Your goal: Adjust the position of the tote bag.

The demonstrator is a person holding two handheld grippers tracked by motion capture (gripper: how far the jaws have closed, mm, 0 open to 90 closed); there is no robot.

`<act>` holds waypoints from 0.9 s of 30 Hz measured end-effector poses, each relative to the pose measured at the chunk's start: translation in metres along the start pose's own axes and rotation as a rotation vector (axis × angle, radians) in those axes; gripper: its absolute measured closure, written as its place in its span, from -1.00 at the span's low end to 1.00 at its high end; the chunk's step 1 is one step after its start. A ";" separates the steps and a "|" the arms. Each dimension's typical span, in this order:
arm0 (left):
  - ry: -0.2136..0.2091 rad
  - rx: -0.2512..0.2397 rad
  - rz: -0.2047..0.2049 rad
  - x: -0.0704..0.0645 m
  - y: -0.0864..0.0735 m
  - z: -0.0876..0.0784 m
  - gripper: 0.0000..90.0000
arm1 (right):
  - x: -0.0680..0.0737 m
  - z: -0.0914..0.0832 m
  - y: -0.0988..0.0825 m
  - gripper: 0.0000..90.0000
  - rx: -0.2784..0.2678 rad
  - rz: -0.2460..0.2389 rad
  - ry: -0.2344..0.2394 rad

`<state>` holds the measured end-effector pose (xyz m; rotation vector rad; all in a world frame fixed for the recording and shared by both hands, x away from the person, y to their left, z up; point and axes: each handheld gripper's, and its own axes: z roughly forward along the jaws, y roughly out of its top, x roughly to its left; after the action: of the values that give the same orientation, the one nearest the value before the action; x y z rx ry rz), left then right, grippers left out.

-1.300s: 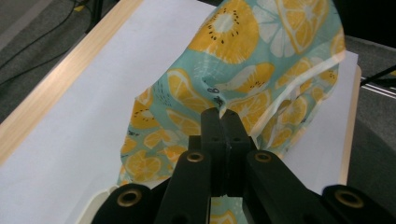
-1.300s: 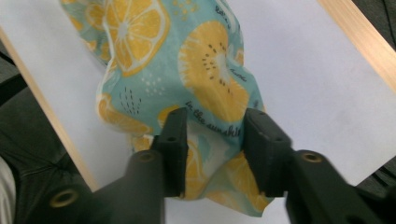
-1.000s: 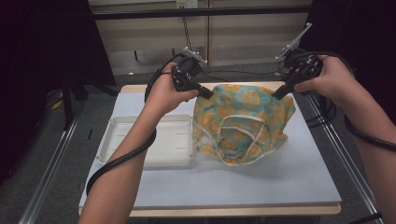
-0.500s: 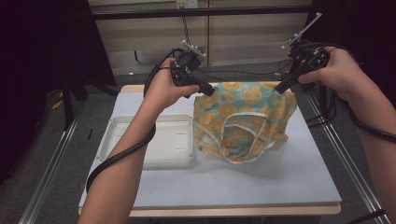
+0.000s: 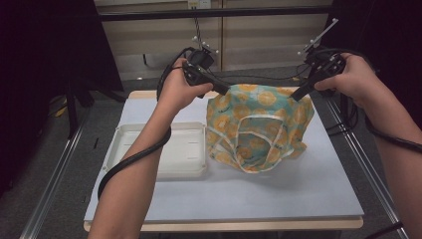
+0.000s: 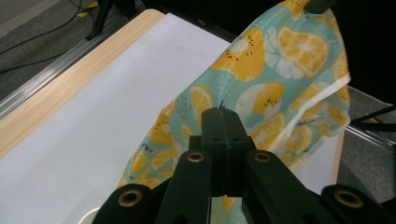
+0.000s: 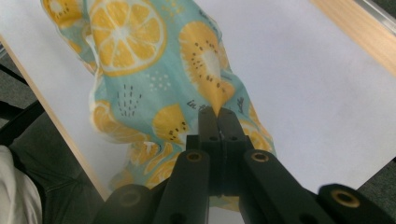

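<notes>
We hold a teal cloth printed with orange citrus slices and edged in white trim stretched between our two grippers above a white-covered table with a pale wooden edge. Our left gripper pinches the cloth's upper left corner and our right gripper pinches its upper right corner, so the top edge runs taut between them while the rest hangs down; its lower folds and a loop of white trim rest on the white tabletop near the middle.

In the left gripper view, the black jaws of the left gripper are pressed together on a peak of the fabric, which fans away from the tips toward the far side of the table. After a brief loosening, these jaws have just closed again, with the cloth between them. In the right gripper view, the right gripper likewise has its jaws pressed together on a pulled-up point of the cloth, and the printed fabric drops away below it over the white surface.

Just beside the cloth, on its left in the high view, a shallow white rectangular plastic tray lies flat on the table, its right rim close to the hanging fabric. Black cables trail from both grippers along our forearms.
</notes>
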<state>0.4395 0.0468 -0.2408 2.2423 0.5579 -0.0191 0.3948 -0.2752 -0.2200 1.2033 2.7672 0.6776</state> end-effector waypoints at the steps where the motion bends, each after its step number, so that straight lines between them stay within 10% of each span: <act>1: -0.003 -0.001 -0.013 0.001 0.000 0.002 1.00 | -0.002 0.004 0.000 1.00 0.009 -0.002 -0.005; 15: 0.022 0.014 -0.055 0.017 -0.002 0.007 1.00 | -0.006 0.029 -0.005 0.97 0.032 -0.011 0.033; 27: 0.011 0.064 -0.090 0.022 -0.019 0.026 1.00 | 0.000 0.009 -0.006 0.52 0.006 -0.036 -0.073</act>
<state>0.4560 0.0479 -0.2759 2.2788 0.6720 -0.0715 0.3926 -0.2757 -0.2308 1.1516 2.7255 0.6102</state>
